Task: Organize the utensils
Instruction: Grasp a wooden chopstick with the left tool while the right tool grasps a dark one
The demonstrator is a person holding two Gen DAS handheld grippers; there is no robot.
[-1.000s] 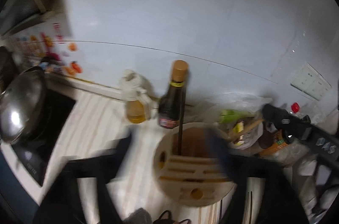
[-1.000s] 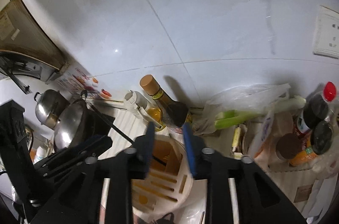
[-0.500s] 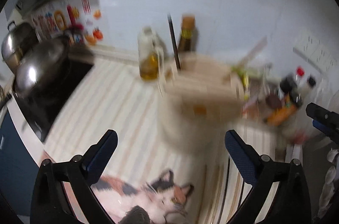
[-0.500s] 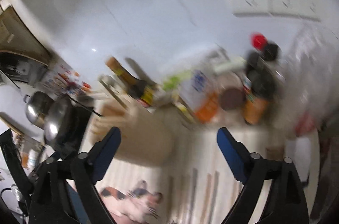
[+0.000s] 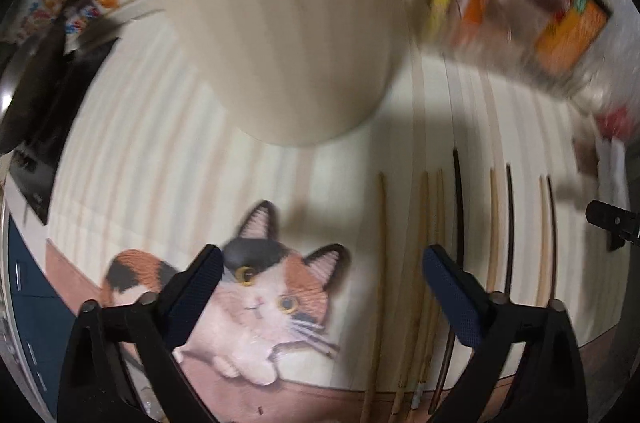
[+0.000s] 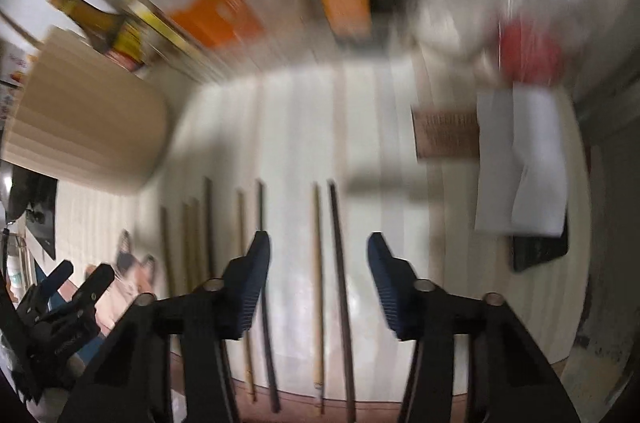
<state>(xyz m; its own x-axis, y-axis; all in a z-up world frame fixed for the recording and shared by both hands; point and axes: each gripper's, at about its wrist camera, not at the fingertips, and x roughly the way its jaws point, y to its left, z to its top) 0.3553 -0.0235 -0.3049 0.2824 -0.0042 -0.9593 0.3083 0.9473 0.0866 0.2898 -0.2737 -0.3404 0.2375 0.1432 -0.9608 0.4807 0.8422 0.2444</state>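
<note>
chopsticks (image 6: pixel 318 287) lie between right claw (image 6: pixel 318 287) tips.

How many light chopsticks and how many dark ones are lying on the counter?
Light chopsticks: 5
Dark chopsticks: 3
Total: 8

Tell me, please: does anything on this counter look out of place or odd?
Yes: loose chopsticks lie flat in a row on the striped mat, beside the wooden holder, not in it. Nothing looks spilled or broken, though the pictures are blurred.
</note>
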